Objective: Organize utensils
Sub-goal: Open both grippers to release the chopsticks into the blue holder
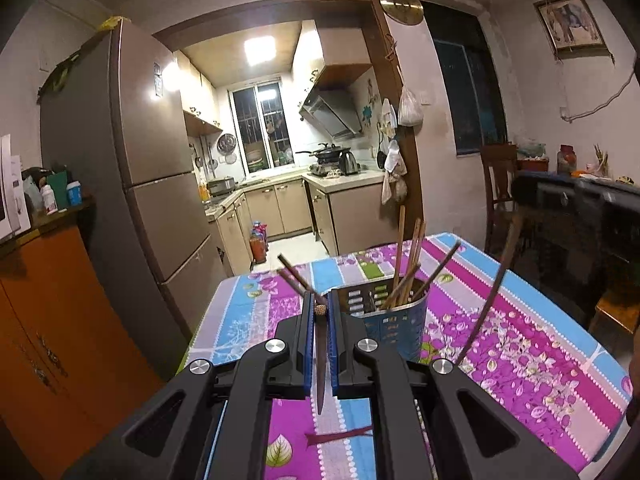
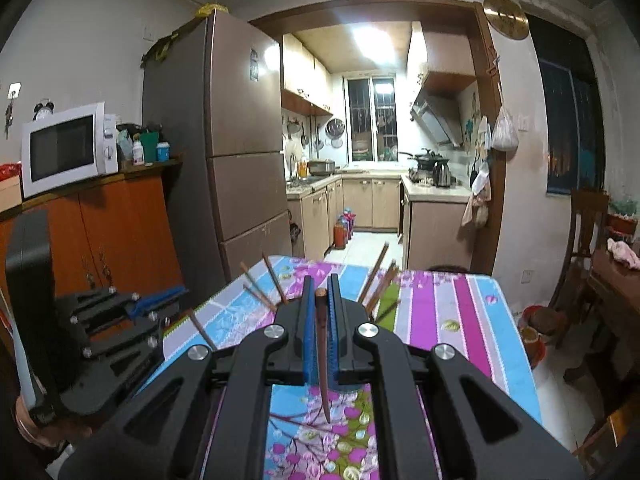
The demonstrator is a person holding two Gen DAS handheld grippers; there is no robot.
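Chopsticks, dark brown and tapered, are pinched singly: one (image 1: 320, 356) by the left gripper (image 1: 320, 312), one (image 2: 322, 344) by the right gripper (image 2: 320, 294), above the floral table (image 1: 520, 344).

left gripper (image 1: 320, 312) – black frame | blue pads | 4 silver screws

Brown chopsticks (image 1: 406, 268) upright and splayed in perforated blue holder (image 1: 394, 322); dark chopstick (image 1: 321, 364) in closed jaws
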